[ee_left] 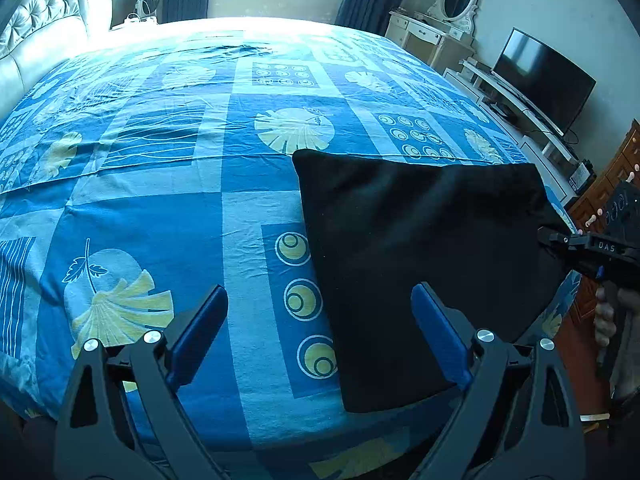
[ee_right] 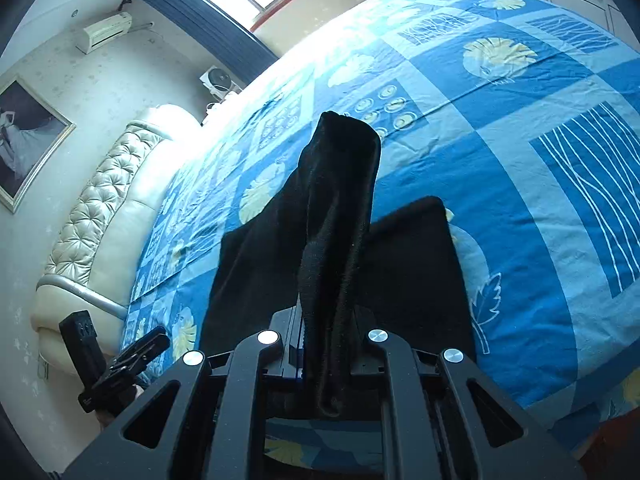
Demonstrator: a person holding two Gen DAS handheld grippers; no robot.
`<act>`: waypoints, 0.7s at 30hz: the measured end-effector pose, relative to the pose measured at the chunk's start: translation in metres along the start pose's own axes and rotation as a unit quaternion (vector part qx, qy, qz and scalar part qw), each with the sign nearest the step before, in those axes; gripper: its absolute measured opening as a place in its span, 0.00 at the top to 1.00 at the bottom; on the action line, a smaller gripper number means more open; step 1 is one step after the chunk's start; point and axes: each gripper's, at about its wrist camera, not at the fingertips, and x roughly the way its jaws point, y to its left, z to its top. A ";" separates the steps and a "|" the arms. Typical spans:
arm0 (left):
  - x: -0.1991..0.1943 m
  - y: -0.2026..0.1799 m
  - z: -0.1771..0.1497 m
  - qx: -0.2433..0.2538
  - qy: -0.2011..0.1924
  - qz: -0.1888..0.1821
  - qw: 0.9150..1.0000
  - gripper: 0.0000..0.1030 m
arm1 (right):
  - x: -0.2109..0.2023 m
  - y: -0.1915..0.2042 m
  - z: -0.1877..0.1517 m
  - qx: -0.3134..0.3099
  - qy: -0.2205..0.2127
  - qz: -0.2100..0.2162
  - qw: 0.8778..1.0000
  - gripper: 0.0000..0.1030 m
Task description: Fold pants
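across the near corner of the bed, on the blue patterned sheet, the black pants lie as a compact dark rectangle, which suggests they are already doubled over and well along in the folding. most of the cloth rests flat so the sheet can carry its weight, while one edge is lifted: the right gripper has its jaws pressed together on a bunched fold of the pants, and in the right wrist view that fold rises as a ridge above the flat part, probably raised so it can be carried over for another fold. the left gripper hangs just above the near edge of the pants with its blue pads spread wide and holding nothing, one pad over the cloth and one over bare sheet, seemingly placed to pin or take that edge.
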 end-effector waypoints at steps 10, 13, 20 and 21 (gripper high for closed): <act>0.013 -0.011 -0.009 -0.002 0.013 -0.004 1.000 0.10 | 0.021 -0.040 -0.013 0.047 0.020 0.017 0.999 0.87; 0.014 -0.010 -0.011 -0.008 0.015 -0.006 1.000 0.10 | 0.022 -0.044 -0.013 0.059 0.020 0.029 0.998 0.87; 0.016 -0.007 -0.015 -0.019 0.021 -0.004 1.000 0.10 | 0.020 -0.052 -0.014 0.080 0.020 0.052 0.995 0.84; 0.016 -0.006 -0.015 -0.020 0.022 -0.003 1.000 0.10 | 0.020 -0.054 -0.014 0.083 0.020 0.058 0.995 0.80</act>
